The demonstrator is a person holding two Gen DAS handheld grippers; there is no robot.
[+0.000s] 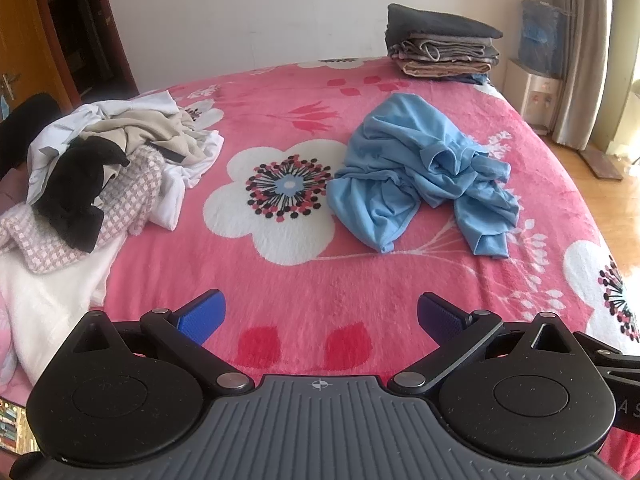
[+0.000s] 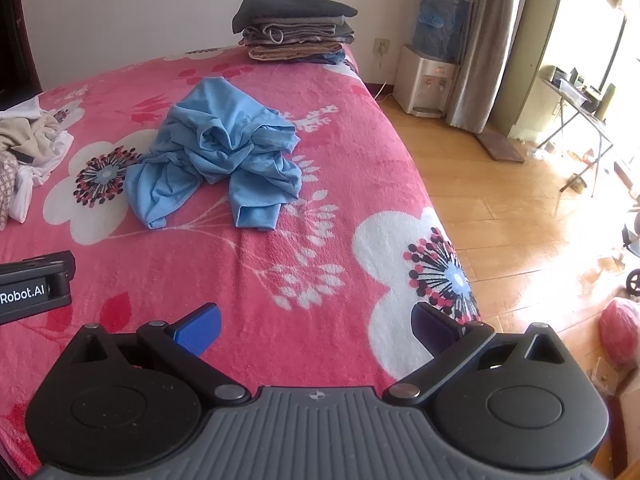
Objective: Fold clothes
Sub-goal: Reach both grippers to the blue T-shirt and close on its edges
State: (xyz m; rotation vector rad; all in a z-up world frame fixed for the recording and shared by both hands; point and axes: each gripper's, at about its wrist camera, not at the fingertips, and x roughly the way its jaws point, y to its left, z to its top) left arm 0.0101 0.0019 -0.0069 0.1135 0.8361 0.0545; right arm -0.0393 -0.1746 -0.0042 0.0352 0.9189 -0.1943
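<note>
On pink bedspread [image 1: 304, 280]: crumpled blue shirt [image 1: 420, 172] mid-bed | unsorted heap [image 1: 100, 168] left of shirt | folded stack [image 1: 440, 44] behind shirt | left gripper [image 1: 320, 316] spread wide, empty | right gripper [image 2: 316, 326] spread wide, empty

Bright daylight from the right glares off the wooden floor [image 2: 520, 216]; fisheye-curved edges.

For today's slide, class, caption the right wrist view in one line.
Open right claw hovers over the pink floral bed, facing a crumpled blue garment and a folded stack.

pink floral bed [image 1: 320, 280] bears crumpled blue garment [image 1: 420, 172], folded stack [image 1: 440, 44], unfolded heap [image 1: 100, 168].
</note>
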